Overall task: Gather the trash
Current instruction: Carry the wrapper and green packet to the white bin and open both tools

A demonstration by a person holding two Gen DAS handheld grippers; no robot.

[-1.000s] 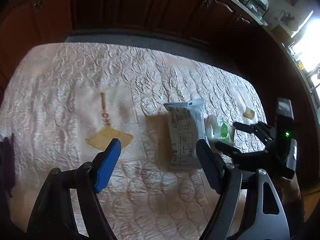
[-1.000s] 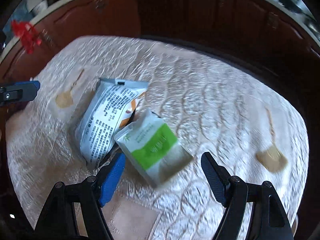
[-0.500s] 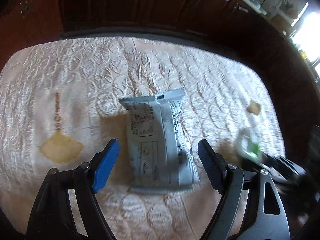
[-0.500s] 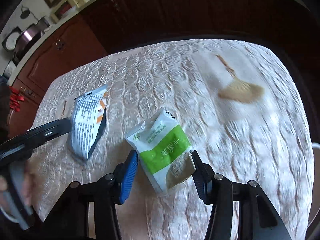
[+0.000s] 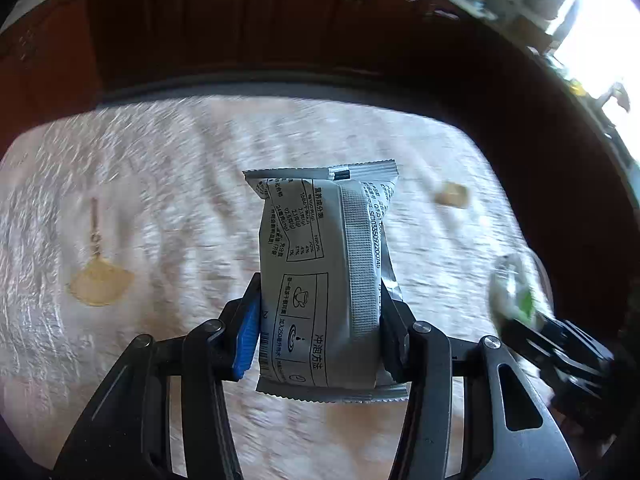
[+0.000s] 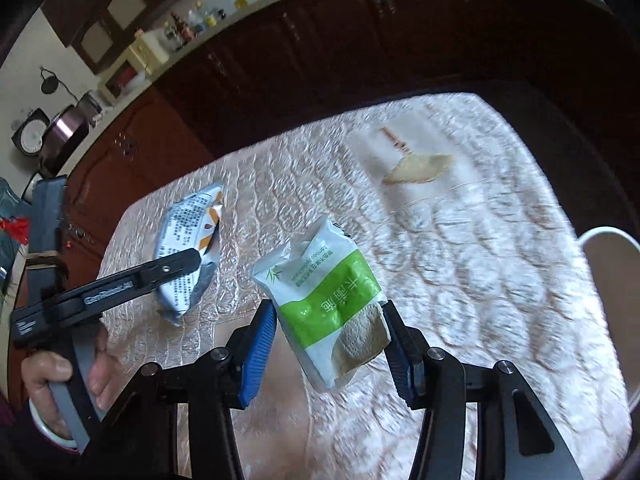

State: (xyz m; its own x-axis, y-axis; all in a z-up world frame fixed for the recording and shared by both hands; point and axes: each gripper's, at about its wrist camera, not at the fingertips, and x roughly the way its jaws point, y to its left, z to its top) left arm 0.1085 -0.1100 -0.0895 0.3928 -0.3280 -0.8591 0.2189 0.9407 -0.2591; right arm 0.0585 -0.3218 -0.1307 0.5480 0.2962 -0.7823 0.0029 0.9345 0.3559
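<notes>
We have the left gripper (image 5: 320,320) closing on the grey packet (image 5: 324,280) and the right gripper (image 6: 330,336) clamped on the green packet (image 6: 324,300), both seemingly just above the table (image 6: 500,260) near its front edge. We squeeze lightly, then carry them level toward the white bin (image 6: 616,280) at the right edge.

tablecloth (image 5: 168,168) motion-blurred — green packet (image 5: 514,294) at right a smear — white bin (image 6: 612,280) cut off
</notes>
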